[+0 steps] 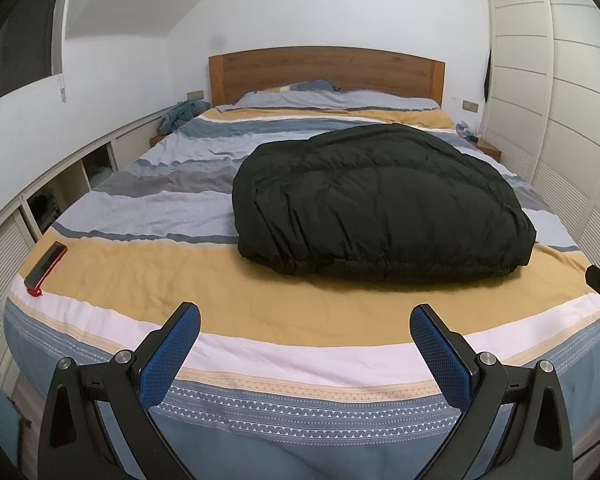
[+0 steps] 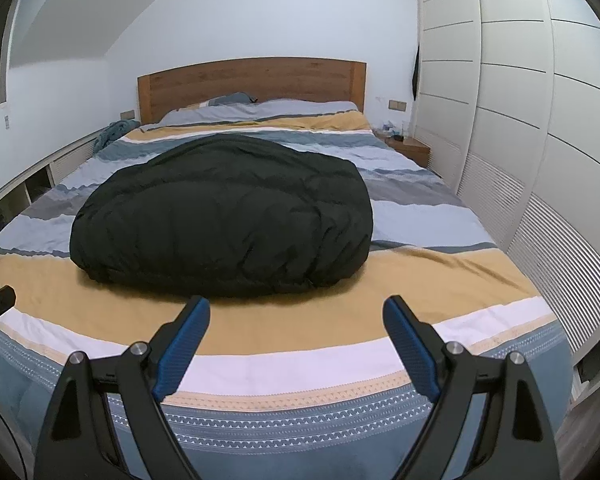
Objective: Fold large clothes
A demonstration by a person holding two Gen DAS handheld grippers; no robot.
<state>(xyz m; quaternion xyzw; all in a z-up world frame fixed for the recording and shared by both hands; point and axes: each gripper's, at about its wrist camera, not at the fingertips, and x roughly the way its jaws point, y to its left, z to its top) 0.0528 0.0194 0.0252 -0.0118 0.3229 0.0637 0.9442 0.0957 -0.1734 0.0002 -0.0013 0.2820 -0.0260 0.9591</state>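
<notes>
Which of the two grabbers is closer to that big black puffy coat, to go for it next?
Probably the right gripper: the black coat lies almost straight ahead of its open fingers, while it sits off toward the right of the left gripper.

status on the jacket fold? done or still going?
Looks done: the black puffer jacket lies as one compact bundle on the striped bed, with no sleeves sticking out. Nothing in hand: the left claw and right claw are open, empty, short of it. At most a final tidy remains.

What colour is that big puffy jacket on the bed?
Black, maybe very dark green; the puffy jacket shows best in the right wrist view.
</notes>
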